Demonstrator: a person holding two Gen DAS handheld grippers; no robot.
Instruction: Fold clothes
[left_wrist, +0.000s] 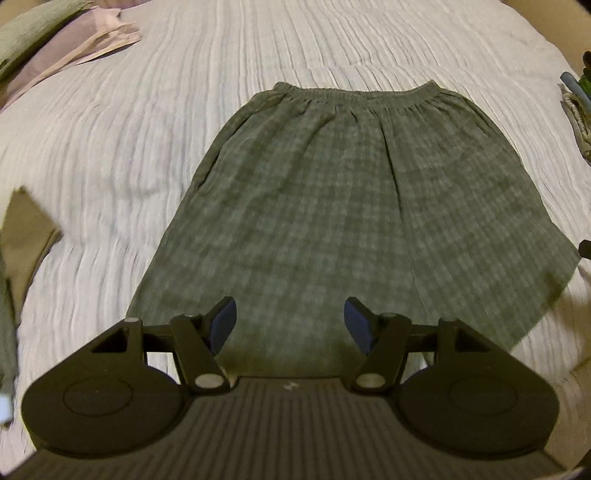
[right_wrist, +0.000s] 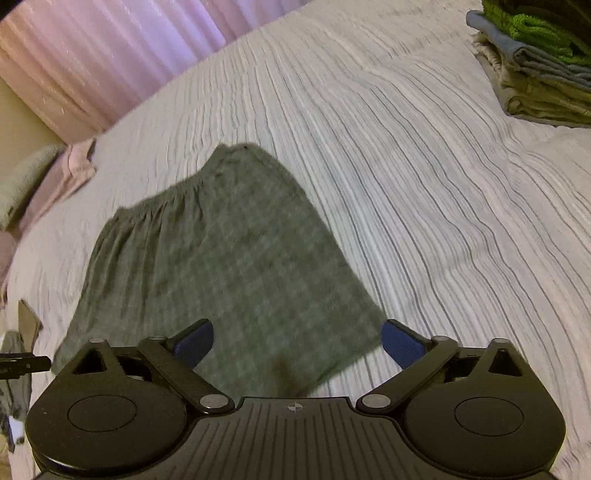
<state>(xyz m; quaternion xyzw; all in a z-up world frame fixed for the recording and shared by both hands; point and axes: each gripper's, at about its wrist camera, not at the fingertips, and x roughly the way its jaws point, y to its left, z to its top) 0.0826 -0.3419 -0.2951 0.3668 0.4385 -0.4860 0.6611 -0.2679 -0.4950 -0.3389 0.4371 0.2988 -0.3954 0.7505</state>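
Note:
A grey-green checked skirt (left_wrist: 332, 206) lies spread flat on the bed, its elastic waistband at the far end and its hem toward me. My left gripper (left_wrist: 290, 325) hovers open over the near hem, nothing between its blue pads (left_wrist: 223, 323). In the right wrist view the same skirt (right_wrist: 221, 266) runs diagonally, waistband at the far left. My right gripper (right_wrist: 297, 345) is open above the skirt's near right corner, empty. The tip of the left gripper (right_wrist: 26, 363) shows at the left edge.
A white ribbed bedspread (left_wrist: 110, 147) covers the bed. A stack of folded clothes (right_wrist: 543, 66) sits at the far right. Pink and green pillows (left_wrist: 48, 48) lie at the far left. Brown folded cloth (left_wrist: 26, 236) rests at the left edge. Pink curtains (right_wrist: 110, 55) hang behind.

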